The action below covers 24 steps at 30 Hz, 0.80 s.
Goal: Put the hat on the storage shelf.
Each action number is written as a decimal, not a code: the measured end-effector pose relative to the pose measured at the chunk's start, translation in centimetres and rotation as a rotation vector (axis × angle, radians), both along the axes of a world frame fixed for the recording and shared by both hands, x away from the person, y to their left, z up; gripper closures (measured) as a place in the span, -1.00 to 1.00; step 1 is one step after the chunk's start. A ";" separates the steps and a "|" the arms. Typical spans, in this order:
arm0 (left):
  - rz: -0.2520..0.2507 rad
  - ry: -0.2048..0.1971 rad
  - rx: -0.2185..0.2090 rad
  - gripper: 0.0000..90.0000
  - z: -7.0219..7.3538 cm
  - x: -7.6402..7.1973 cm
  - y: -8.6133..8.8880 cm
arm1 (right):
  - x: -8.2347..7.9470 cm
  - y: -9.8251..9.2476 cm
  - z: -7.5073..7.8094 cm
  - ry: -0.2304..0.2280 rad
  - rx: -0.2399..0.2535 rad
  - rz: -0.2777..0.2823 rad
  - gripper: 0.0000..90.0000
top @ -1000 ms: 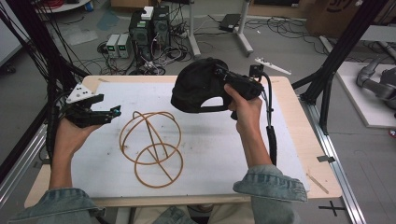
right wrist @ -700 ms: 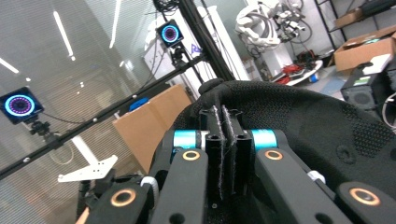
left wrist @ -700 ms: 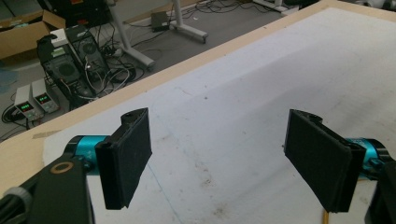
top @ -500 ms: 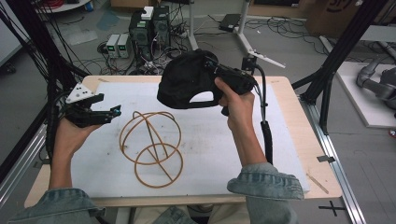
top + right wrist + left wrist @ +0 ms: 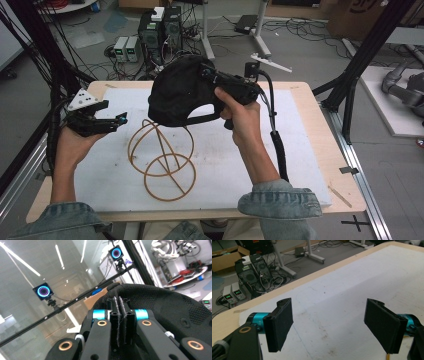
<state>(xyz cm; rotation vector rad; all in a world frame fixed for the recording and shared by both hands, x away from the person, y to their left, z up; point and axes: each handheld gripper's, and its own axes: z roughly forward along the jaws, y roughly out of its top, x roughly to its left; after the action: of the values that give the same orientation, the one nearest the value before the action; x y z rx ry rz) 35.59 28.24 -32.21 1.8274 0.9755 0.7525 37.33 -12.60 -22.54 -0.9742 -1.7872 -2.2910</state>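
A: Nearest the person, what lies on the desk [image 5: 320, 165]?

B: A white mat [image 5: 280, 150] covers most of it, and on the mat stands a wire stand [image 5: 162, 160] of tan hoops, one ring flat on the mat and curved hoops rising from it.

A: And the left tool [image 5: 117, 120]?

B: It hangs at the left edge of the mat, held level in the left hand [image 5: 75, 145], with the grey plate on top. In the left gripper view its two black pads [image 5: 280, 325] stand wide apart with nothing between them, only the bare mat [image 5: 337, 310] beneath.

A: Where is the cap?

B: The black cap [image 5: 180, 92] is in the air above the far part of the wire stand, clear of the mat. Its lower edge hangs close over the top of the hoops; whether it touches them I cannot tell.

A: What holds it?

B: The right tool [image 5: 207, 75], in the right hand [image 5: 242, 117]. In the right gripper view the pads [image 5: 119, 322] are pressed together with a fold of the cap's cloth [image 5: 162, 305] pinched between them, and the cap bulges out beyond and to the right of them.

A: And farther off?

B: Past the desk's far edge, on the floor, stand computer towers [image 5: 160, 25] and small power units [image 5: 125, 47] among loose cables.
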 end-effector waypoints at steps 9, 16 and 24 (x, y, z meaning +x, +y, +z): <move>-0.003 -0.003 -0.001 -0.48 0.1 -0.1 0.1 | -1.6 2.1 -0.4 -0.005 -0.011 0.097 0.97; -0.001 -0.003 0.000 -0.48 0.1 -0.2 0.3 | -2.5 3.1 -1.1 0.009 -0.005 0.159 0.97; 0.018 -0.004 -0.008 -0.49 0.2 -0.3 0.9 | -3.0 4.2 -2.2 0.015 -0.022 0.199 0.96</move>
<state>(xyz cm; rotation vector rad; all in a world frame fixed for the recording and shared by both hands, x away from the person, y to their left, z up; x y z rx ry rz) 35.31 29.10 -32.06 1.8116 0.9918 0.7615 34.37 -8.35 -24.69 -0.7747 -1.8171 -2.1429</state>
